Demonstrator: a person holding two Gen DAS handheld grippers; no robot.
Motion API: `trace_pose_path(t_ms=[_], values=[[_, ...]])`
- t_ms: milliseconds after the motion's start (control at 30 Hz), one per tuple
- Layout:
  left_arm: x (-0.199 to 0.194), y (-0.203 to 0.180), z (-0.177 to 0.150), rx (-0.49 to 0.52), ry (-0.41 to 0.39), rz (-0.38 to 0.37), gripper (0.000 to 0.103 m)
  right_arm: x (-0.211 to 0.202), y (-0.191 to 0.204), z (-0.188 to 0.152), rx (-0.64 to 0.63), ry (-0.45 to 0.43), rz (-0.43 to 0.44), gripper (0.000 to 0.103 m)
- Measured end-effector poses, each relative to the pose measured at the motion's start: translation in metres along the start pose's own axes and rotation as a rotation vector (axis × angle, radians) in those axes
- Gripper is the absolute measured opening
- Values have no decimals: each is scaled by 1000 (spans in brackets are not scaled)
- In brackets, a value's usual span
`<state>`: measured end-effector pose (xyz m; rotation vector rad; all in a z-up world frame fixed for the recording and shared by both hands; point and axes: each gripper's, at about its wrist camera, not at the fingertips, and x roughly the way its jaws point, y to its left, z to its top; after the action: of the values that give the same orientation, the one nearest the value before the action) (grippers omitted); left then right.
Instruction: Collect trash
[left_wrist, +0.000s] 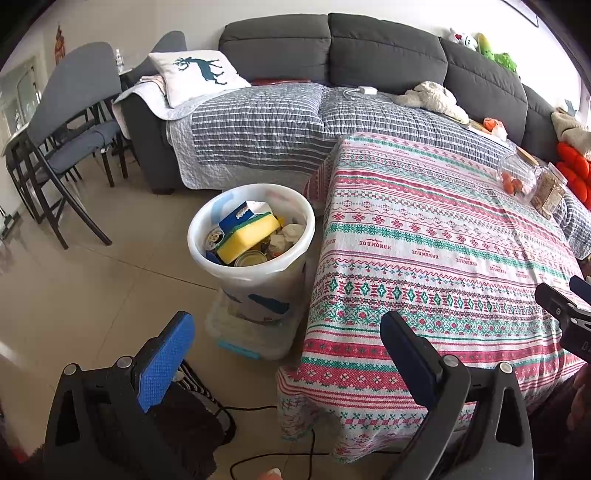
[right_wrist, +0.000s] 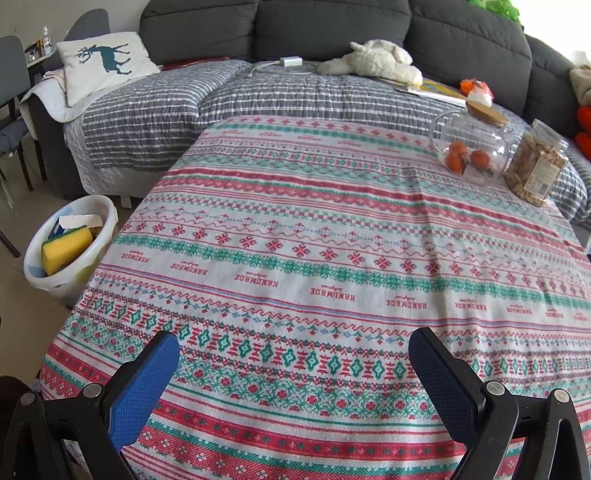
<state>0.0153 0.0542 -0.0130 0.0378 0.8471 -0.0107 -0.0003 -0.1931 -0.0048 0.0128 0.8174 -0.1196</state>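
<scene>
**While both grippers hang empty, the trash sits in the white bin left of the table**

With its blue-padded fingers spread wide and nothing between them, the left gripper (left_wrist: 288, 332) hovers over the floor near the table's near-left corner. Just beyond it stands the white bin (left_wrist: 251, 273), on top of a clear storage box (left_wrist: 243, 339) and close beside the left edge of the table. Inside the bin lies the collected trash: a yellow sponge (left_wrist: 247, 234) with a green backing on top, a blue-and-white carton (left_wrist: 240, 214) behind it, a round tin (left_wrist: 251, 258) at the near side and crumpled paper (left_wrist: 288, 236) to the right.

The right gripper (right_wrist: 293, 354) is likewise wide open and empty, held above the near edge of the patterned tablecloth (right_wrist: 314, 240). At the far right of the table a glass jar (right_wrist: 472, 147) with a wooden lid holds orange fruits, and a plastic jar of snacks (right_wrist: 535, 166) stands just beside it, to its right. Behind the table runs a grey sofa (right_wrist: 332, 26) under a striped quilt (right_wrist: 166, 110), with a deer cushion (right_wrist: 107, 59) at the far left
</scene>
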Motion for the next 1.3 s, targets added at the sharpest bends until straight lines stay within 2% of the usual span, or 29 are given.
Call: trace_pose_path(t_ms=[1300], values=[[0, 0, 0, 1, 1, -12, 102, -1, 5, 0, 7, -4, -4, 102]])
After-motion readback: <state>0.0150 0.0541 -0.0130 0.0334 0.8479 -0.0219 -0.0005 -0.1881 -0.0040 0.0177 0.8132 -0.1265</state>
